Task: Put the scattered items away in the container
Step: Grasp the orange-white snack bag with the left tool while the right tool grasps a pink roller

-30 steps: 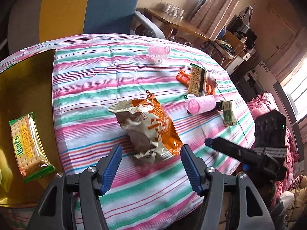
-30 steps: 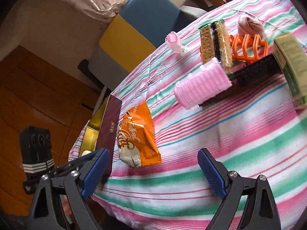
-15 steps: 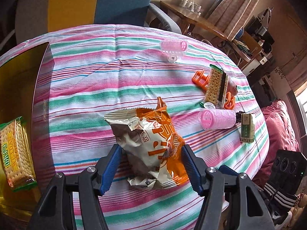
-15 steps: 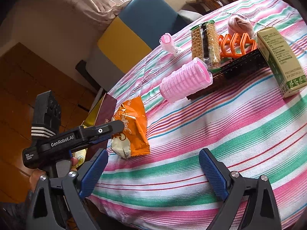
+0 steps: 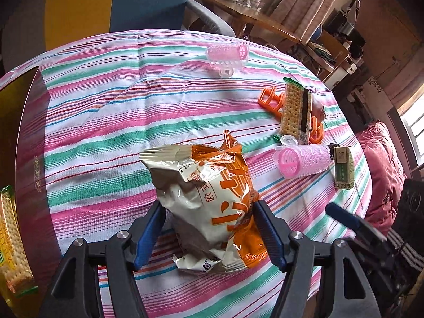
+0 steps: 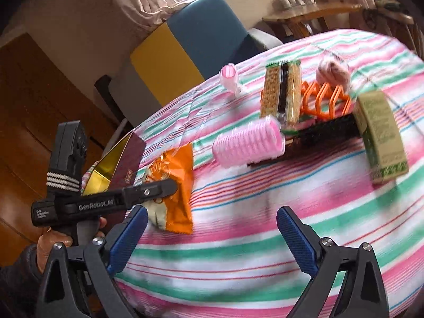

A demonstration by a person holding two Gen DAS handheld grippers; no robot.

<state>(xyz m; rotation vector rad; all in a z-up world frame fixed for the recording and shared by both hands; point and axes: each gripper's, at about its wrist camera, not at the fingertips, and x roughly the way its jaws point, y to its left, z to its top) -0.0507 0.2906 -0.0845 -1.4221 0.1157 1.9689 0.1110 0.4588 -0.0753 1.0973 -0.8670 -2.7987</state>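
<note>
An orange and white snack bag [image 5: 212,193] lies on the striped tablecloth, also in the right wrist view [image 6: 172,185]. My left gripper [image 5: 209,233] is open with a finger on each side of the bag, touching or nearly touching it. The gold-lined maroon box [image 5: 23,137] stands at the left with a cracker pack [image 5: 13,243] inside. My right gripper [image 6: 212,238] is open and empty above the cloth. Further out lie a pink hair roller [image 5: 302,160], a cracker pack [image 5: 295,112], an orange clip [image 5: 270,99], a green carton [image 5: 343,167] and a second roller [image 5: 228,55].
A pink ball-like item [image 6: 334,71] and a black comb [image 6: 318,135] lie by the orange clip. A blue and yellow chair [image 5: 119,5] stands behind the table. A wooden side table [image 5: 254,18] is at the back right. The table edge is near my right gripper.
My left gripper has moved forward so its fingers now straddle the snack bag. My right gripper has moved slightly closer over the cloth.
</note>
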